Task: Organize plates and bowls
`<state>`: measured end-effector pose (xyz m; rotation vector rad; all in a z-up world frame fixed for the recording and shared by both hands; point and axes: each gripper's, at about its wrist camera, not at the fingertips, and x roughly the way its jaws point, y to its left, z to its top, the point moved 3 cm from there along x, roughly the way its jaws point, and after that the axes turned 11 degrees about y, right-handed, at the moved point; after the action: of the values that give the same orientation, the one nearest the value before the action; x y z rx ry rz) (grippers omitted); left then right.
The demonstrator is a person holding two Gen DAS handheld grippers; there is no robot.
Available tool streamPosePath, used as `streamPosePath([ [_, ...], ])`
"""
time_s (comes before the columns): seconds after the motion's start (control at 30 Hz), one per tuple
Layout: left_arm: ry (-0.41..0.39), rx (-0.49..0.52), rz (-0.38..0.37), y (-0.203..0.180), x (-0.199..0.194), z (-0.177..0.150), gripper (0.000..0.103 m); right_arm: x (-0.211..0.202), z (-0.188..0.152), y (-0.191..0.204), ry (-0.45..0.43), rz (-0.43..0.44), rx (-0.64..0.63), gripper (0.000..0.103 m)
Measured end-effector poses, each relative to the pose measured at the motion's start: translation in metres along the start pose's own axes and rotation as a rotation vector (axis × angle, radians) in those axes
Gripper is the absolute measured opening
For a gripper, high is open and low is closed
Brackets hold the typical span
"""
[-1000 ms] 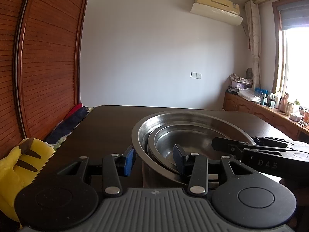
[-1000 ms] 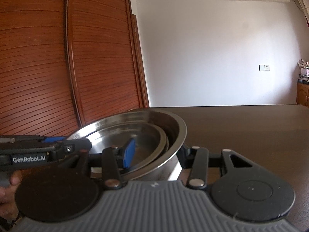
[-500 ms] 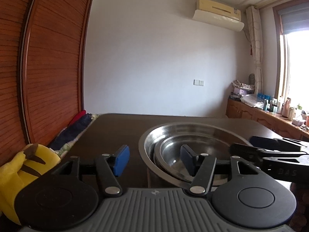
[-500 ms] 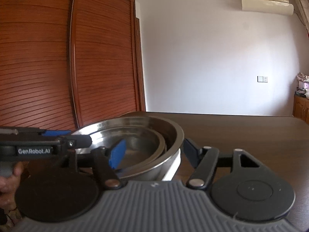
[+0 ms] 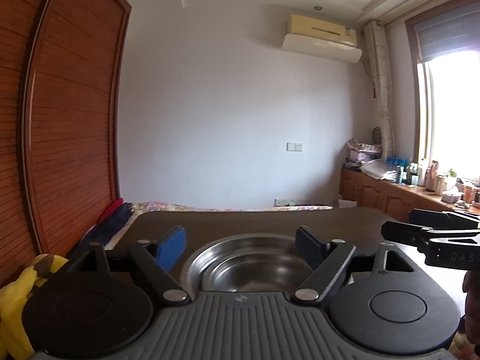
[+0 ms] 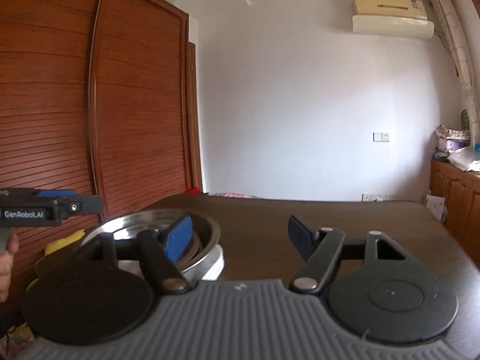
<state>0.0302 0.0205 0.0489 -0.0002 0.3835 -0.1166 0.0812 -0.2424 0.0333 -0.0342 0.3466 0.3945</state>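
A large steel bowl (image 5: 252,241) with smaller steel bowls nested inside (image 5: 255,273) stands on the dark wooden table (image 5: 240,220). My left gripper (image 5: 240,244) is open and empty, raised above and behind the stack. In the right wrist view the stack (image 6: 207,234) sits at the left, on a white base (image 6: 217,262). My right gripper (image 6: 240,235) is open and empty, to the right of the stack, its blue left pad (image 6: 178,237) in front of the bowls. Each gripper shows at the edge of the other's view: the right one (image 5: 432,240), the left one (image 6: 48,207).
A yellow plush toy (image 5: 18,297) lies at the table's left side beside a wooden wardrobe (image 6: 90,105). Folded clothes (image 5: 111,222) lie past the far left corner. A cluttered wooden counter (image 5: 420,192) runs under the window at right.
Both grippers have opened wide, let go of the large bowl's rim and pulled back and up. The nested stack stays on the table.
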Motion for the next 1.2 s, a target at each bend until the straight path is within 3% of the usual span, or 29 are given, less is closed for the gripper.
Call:
streamPosePath([
  [0.07, -0.005, 0.005, -0.010, -0.006, -0.003, 0.004, 0.103, -0.005, 0.003, -0.002, -0.010, -0.011, 0.000, 0.076],
  [0.33, -0.044, 0.042, 0.010, -0.026, -0.020, 0.021, 0.103, -0.023, 0.016, -0.012, -0.052, -0.041, -0.005, 0.103],
  [0.63, -0.040, 0.064, 0.066, -0.044, -0.024, 0.029, 0.103, -0.037, 0.027, -0.016, -0.051, -0.136, -0.017, 0.103],
  [0.93, -0.029, 0.062, 0.041, -0.053, -0.026, 0.020, 0.103, -0.044, 0.025, -0.024, -0.048, -0.204, 0.007, 0.103],
  [1.2, -0.013, 0.065, 0.061, -0.054, -0.025, 0.012, 0.103, -0.042, 0.013, -0.028, -0.031, -0.252, 0.019, 0.103],
])
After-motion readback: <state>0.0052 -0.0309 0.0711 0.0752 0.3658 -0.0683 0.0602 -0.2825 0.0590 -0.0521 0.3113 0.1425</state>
